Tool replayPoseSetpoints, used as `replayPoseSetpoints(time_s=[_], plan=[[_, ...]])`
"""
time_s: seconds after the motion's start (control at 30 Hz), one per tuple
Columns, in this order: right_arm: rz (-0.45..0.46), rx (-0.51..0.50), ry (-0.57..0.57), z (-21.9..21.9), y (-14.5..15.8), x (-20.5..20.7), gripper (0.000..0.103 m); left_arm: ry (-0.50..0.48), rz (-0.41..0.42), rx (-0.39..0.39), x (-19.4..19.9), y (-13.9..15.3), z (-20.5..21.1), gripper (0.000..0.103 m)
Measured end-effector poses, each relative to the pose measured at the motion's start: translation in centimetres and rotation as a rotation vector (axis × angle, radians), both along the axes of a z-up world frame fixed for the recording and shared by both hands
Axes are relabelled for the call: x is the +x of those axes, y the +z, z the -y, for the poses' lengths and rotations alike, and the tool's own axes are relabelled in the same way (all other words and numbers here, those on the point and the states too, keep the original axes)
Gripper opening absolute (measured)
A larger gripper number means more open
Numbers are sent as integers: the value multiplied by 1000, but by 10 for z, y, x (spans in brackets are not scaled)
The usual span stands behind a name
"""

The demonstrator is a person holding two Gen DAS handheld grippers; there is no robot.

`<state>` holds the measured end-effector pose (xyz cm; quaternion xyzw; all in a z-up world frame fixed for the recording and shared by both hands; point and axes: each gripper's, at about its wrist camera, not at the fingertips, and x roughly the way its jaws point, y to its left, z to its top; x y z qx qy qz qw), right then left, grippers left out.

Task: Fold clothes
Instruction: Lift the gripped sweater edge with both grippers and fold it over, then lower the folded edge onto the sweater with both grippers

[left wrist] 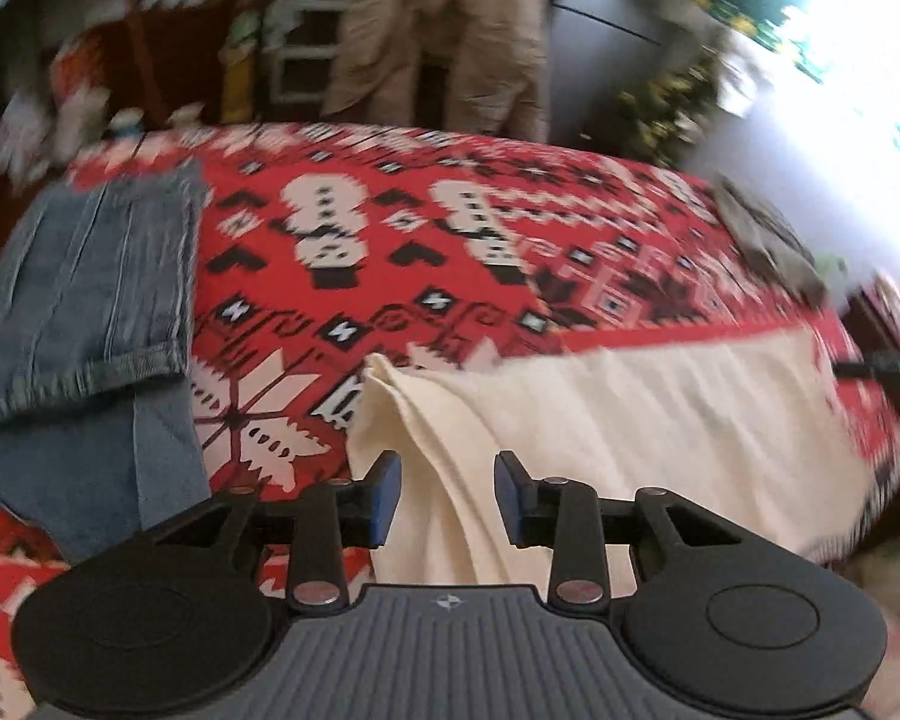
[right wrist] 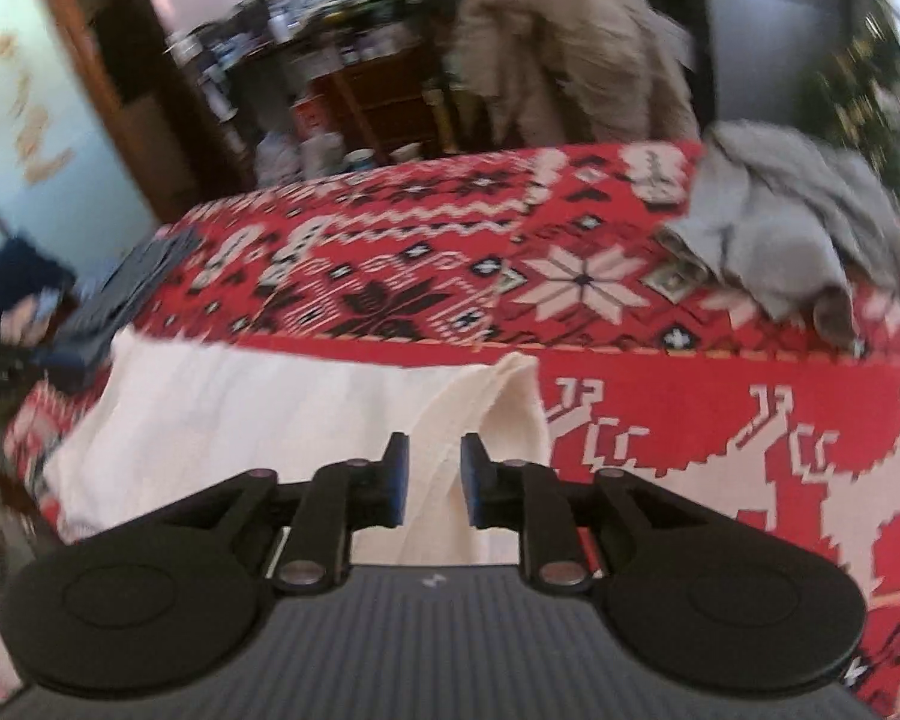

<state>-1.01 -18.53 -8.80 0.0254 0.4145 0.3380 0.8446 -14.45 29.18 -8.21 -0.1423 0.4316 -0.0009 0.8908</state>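
A cream cloth (left wrist: 630, 420) lies flat across the near part of a red patterned tablecloth (left wrist: 390, 210). My left gripper (left wrist: 447, 495) is open, its jaws straddling a raised fold at the cloth's left end without pinching it. In the right wrist view the same cream cloth (right wrist: 258, 414) stretches to the left. My right gripper (right wrist: 435, 477) is open, its jaws either side of a raised fold at the cloth's right end, with a gap showing on both sides.
Folded blue jeans (left wrist: 84, 300) lie at the left of the table. A crumpled grey garment (right wrist: 792, 228) sits at the far right; it also shows in the left wrist view (left wrist: 768, 234). A beige coat (right wrist: 570, 42) hangs behind the table, beside cluttered shelves (right wrist: 306, 18).
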Motion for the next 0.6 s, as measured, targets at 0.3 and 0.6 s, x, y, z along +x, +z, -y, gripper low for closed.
replayPoseSetpoints(time_s=[0.3,0.6], plan=[[-144,181,-178,11,-34,29,35,111,-4,-196,27,-23,-20,35],[-233,299,-331,3,-57,57,23,169,-5,-285,40,-33,-30,32]])
